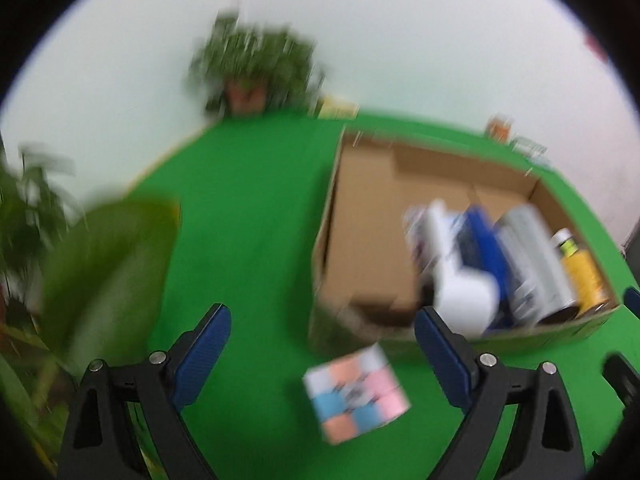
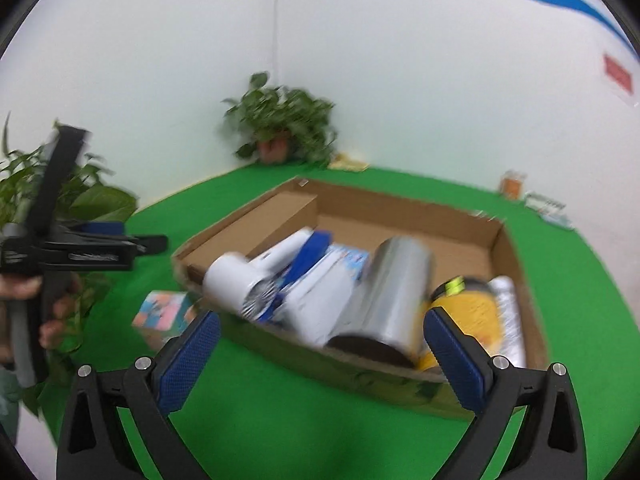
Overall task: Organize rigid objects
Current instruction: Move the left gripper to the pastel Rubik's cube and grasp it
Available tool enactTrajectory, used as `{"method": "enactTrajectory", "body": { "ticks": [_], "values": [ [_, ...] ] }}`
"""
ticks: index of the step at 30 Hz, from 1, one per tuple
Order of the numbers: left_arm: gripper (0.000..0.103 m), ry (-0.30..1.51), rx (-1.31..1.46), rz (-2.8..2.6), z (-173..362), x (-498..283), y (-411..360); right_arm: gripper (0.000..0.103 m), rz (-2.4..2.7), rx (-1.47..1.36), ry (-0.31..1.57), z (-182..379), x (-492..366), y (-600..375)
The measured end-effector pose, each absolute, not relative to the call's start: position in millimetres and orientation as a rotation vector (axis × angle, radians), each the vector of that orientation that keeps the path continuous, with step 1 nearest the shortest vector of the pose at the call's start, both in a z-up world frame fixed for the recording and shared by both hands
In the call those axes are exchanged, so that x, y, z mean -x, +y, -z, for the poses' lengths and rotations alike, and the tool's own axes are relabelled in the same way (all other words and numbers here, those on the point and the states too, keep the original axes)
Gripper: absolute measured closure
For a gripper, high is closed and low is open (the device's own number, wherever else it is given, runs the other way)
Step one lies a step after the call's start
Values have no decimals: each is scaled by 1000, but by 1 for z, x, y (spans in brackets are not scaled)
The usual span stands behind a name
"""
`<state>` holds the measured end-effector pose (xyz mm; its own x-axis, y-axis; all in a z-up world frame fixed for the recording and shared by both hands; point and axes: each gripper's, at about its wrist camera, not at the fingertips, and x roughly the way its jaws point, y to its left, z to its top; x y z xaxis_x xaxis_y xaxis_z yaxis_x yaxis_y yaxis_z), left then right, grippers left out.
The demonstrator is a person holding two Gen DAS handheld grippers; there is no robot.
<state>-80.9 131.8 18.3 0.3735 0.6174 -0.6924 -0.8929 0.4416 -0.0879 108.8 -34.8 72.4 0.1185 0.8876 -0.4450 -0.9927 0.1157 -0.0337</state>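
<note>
The left gripper (image 1: 322, 354) hangs wide apart over the green cloth (image 1: 248, 216), holding nothing. Just below and between its jaws lies the cube (image 1: 356, 392), a pastel puzzle cube resting on the cloth just outside the near wall of the box (image 1: 326, 240). It looks like the 1 loose item not yet stowed.

The right gripper (image 2: 322, 354) is also spread and empty, hovering at the box's near edge. In the right wrist view the box (image 2: 256, 220) already holds a white hair dryer (image 2: 240, 276), a blue and white pack (image 2: 320, 276), a silver can (image 2: 392, 292) on its side, a yellow bottle (image 2: 472, 312) and a white bottle (image 2: 510, 312), all crowded toward 1 end. The other end is bare cardboard.

Both views are smeared by motion, so the cube's exact pose is hard to read. It seems turned at an angle to the left jaws, and that is the main risk: closing on its corners and not on flat faces could twist it loose or push it against the box wall. A fast descent could also knock the cube away, or clip the cardboard rim. The large leaf (image 1: 108, 268) crowds the left side and may snag the gripper. Dropping the cube onto the packed end could let it roll off the can.
</note>
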Motion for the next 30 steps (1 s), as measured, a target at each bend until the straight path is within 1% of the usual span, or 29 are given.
{"method": "enactTrajectory", "body": {
  "ticks": [4,6,8,9,13,18,21,24,27,30],
  "values": [
    [10,731,661,-941,21,82,151,1,-1518,396,432,-52,-95,-45],
    [13,678,730,-872,27,84,155,1,-1567,424,440,-42,-85,-56],
    [35,690,739,-819,30,78,156,1,-1602,455,438,-35,-76,-67],
    [35,701,734,-800,32,72,155,1,-1611,464,442,-31,-73,-72],
    [41,733,689,-735,32,50,135,1,-1634,472,486,-20,-72,-90],
    [41,723,727,-577,30,13,80,1,-1636,459,595,-3,-85,-113],
    [41,756,685,-402,26,-22,33,1,-1643,508,599,5,-92,-132],
    [41,786,711,-167,27,-56,-1,1,-1634,561,592,10,-105,-154],
    [41,798,693,-39,24,-73,-16,1,-1597,597,597,15,-123,-168],
    [41,740,701,-54,10,-60,-7,1,-1585,593,593,16,-143,-172]
  ]
}}
